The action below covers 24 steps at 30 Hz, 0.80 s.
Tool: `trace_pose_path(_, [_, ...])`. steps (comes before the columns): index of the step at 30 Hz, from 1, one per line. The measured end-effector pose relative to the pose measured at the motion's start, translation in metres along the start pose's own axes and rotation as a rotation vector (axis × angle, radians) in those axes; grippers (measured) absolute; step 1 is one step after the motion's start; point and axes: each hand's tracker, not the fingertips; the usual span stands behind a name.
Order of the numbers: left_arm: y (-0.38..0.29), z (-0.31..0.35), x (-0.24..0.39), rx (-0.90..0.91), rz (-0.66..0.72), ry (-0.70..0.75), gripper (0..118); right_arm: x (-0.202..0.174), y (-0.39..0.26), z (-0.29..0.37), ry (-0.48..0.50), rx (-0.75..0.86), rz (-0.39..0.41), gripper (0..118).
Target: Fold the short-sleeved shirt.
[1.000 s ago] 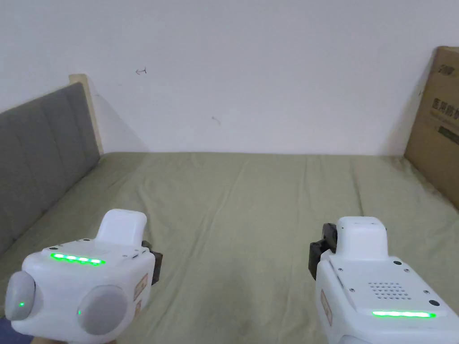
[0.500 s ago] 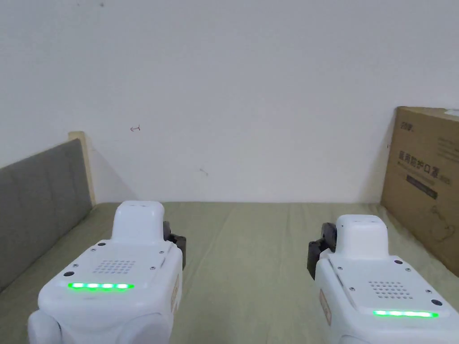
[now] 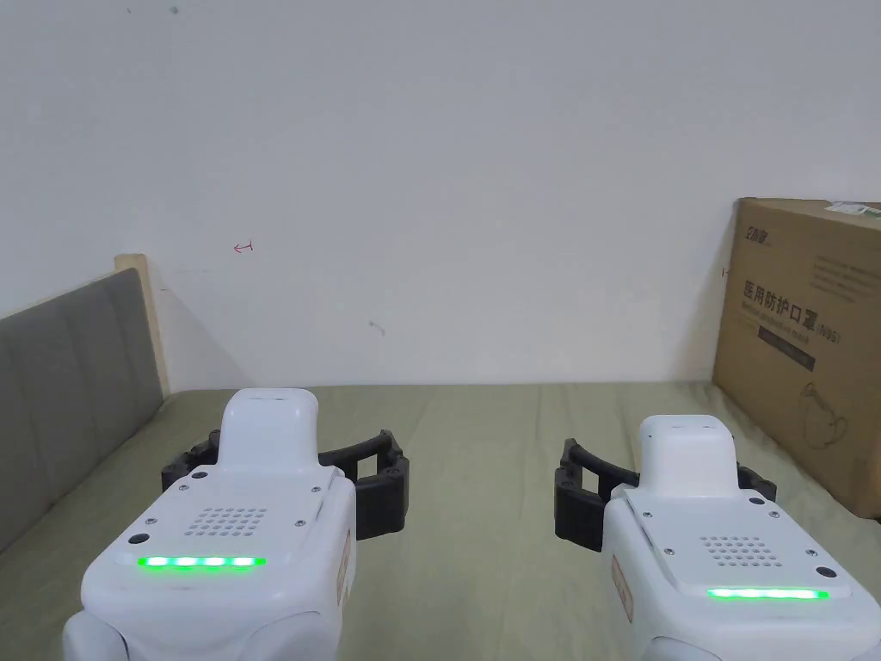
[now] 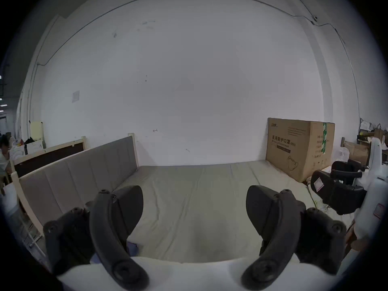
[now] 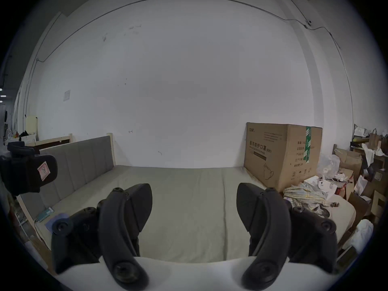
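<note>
Shirt (image 5: 304,194): pale plaid, yellowish and light blue lines on a whitish ground. Lies crumpled in a loose, low heap, unfolded, with many creases and overlapping layers. Rests at the far right edge of the bed (image 5: 189,201), just beside the front lower corner of the box (image 5: 281,155), on the side away from the wall. Spreads wider than tall, drooping toward the bed's right side. Sleeves, collar and front cannot be told apart in the heap. Seen small and warped near the rim of the right gripper view.
</note>
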Motion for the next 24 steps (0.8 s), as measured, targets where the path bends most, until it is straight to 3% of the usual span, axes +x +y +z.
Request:
trace_pose_path(10, [-0.002,-0.002,-0.002,-0.035,0.053,-0.019,103,-0.001,-0.003,-0.005,-0.019,-0.008,0.006,90])
trace_pose_path(24, [-0.017,-0.004,0.008,-0.038,-0.060,0.022,103,0.001,-0.008,-0.009,-0.028,-0.022,0.002,90])
